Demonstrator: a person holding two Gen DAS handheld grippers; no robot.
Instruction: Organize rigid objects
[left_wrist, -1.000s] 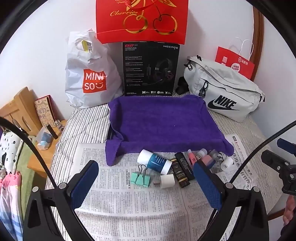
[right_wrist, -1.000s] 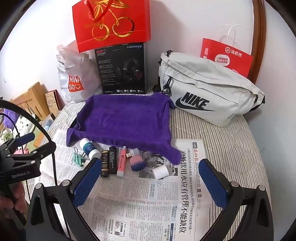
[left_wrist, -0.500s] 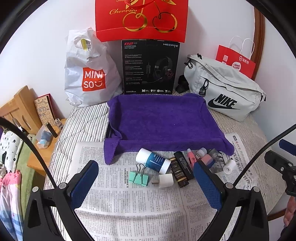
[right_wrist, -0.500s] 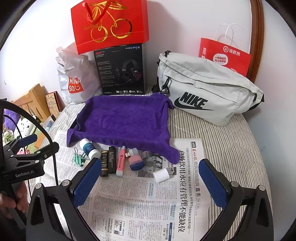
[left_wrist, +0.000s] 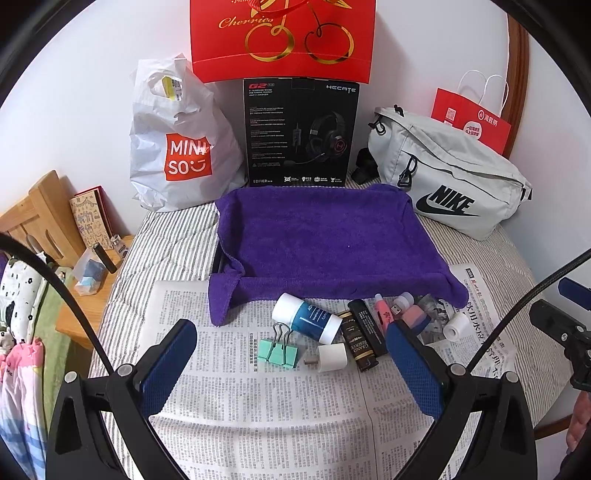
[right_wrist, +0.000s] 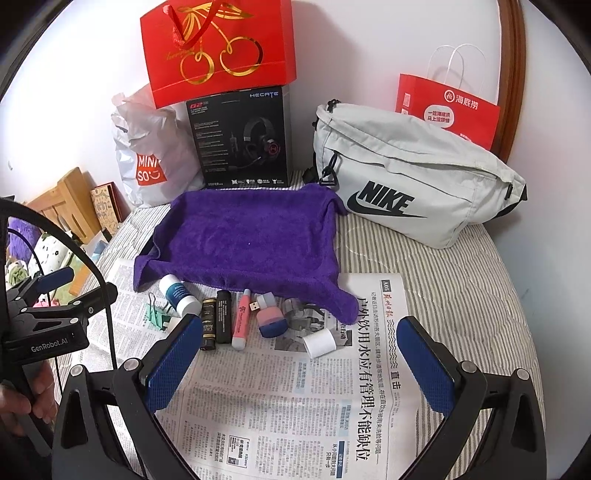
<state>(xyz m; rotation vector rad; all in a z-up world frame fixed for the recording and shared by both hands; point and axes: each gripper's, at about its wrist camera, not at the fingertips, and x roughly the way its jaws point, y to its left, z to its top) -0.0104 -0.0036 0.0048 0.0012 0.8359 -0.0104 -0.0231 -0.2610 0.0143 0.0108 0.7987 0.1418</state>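
Both hand-held grippers, left (left_wrist: 291, 365) and right (right_wrist: 299, 363), held wide and empty; best closed squarely across white-capped blue bottle (left_wrist: 307, 321), then lifted onto purple-towelled tray (left_wrist: 325, 236).

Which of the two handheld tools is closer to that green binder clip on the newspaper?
The left. The left tool hangs open just short of the green binder clip, which lies between its fingers' line. The right tool is off to the clip's right, facing the white roll.
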